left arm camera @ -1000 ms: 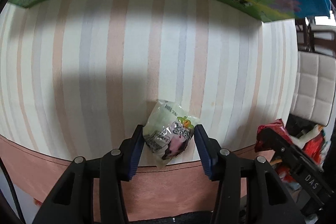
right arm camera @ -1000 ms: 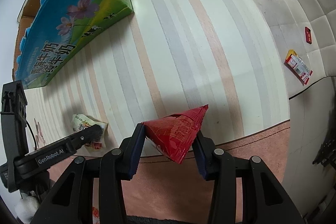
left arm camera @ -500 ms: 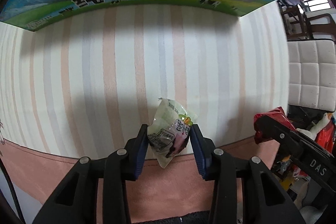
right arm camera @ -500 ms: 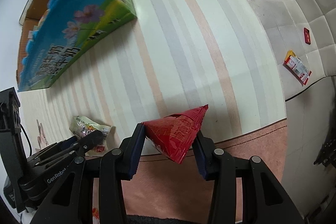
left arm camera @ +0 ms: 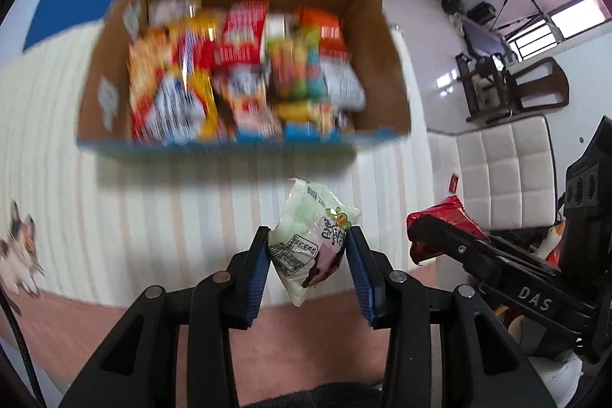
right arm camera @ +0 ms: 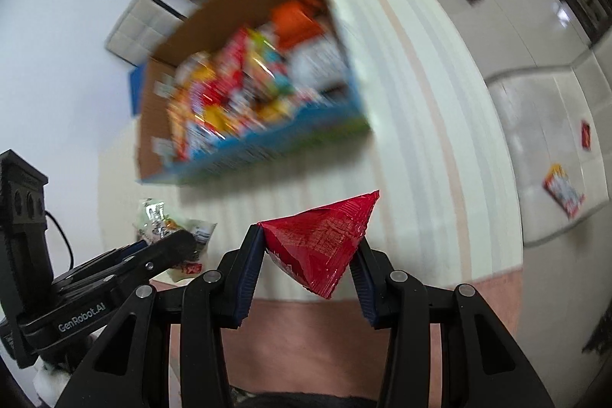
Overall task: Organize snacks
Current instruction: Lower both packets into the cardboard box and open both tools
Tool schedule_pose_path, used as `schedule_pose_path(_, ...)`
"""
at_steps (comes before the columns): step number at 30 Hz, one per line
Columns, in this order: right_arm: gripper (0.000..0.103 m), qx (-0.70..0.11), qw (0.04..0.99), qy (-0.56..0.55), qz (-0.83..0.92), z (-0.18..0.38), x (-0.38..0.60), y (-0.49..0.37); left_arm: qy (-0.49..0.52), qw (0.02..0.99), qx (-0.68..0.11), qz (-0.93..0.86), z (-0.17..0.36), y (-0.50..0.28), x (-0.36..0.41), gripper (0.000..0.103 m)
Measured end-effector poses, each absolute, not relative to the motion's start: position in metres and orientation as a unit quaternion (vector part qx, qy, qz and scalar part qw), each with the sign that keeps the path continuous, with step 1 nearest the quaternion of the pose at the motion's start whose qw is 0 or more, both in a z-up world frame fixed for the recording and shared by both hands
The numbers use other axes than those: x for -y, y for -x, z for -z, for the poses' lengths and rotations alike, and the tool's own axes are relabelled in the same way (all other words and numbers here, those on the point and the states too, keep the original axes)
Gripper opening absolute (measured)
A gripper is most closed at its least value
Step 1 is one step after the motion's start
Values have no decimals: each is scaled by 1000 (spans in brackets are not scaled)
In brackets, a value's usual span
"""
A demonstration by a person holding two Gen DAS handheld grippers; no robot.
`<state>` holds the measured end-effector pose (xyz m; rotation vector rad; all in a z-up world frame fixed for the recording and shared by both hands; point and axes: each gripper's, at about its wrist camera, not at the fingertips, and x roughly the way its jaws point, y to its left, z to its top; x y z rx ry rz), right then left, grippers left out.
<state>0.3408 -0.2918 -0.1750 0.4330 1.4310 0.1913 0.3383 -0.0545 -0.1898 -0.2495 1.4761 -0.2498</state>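
Above striped table (left arm camera: 160,217), near snack-filled box (left arm camera: 375,64): left gripper (left arm camera: 309,255) clamped on pale green packet (left arm camera: 311,236), right gripper (right arm camera: 311,255) on red packet (right arm camera: 321,247).

A striped cloth (left arm camera: 153,217) carries the snack-filled cardboard box (left arm camera: 378,37).

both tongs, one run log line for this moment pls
left tongs: shut on green packet | right tongs: shut on red packet | snack box: open, nearly full

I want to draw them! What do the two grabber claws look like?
Both the left gripper and the right gripper are black with two blue ribbed pads and silver bolts. One side reads "GenRobot.AI", the other "DAS". A thin black cable hangs off the left one.
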Motion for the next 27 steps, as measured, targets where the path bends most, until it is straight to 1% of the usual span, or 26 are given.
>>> schedule_pose_path(3, 47, -633, 748, -175, -95, 157, 274, -374, 102, 743, -654, 103, 178, -367, 40, 37)
schedule_pose_path(6, 47, -632, 756, -146, -86, 158, 263, -404, 91, 750, -649, 88, 181, -389, 27, 37)
schedule_pose_path(9, 47, -643, 753, -121, -68, 171, 261, -431, 81, 750, -652, 71, 192, -412, 14, 37)
schedule_pose_path(12, 47, -658, 743, -110, -54, 190, 261, -450, 73, 737, -669, 58, 217, -431, 3, 37)
schedule_pose_path(19, 49, -692, 714, -104, -31, 227, 268, -459, 63, 706, -704, 40, 255, -445, -7, 38)
schedule_pose_path(20, 52, -695, 711, -101, -27, 229, 269, -459, 62, 705, -705, 39, 258, -446, -7, 38)
schedule_pose_path(23, 74, -699, 708, -96, -28, 233, 269, -457, 61, 703, -707, 36, 264, -446, -6, 40)
schedule_pose_path(25, 74, -700, 708, -92, -28, 233, 266, -455, 64, 702, -709, 35, 265, -446, -5, 47)
schedule_pose_path(26, 77, -700, 708, -91, -30, 232, 264, -454, 65, 702, -708, 35, 265, -445, -5, 49)
schedule_pose_path(27, 82, -700, 707, -90, -33, 232, 262, -454, 69, 703, -707, 35, 265, -444, -6, 57)
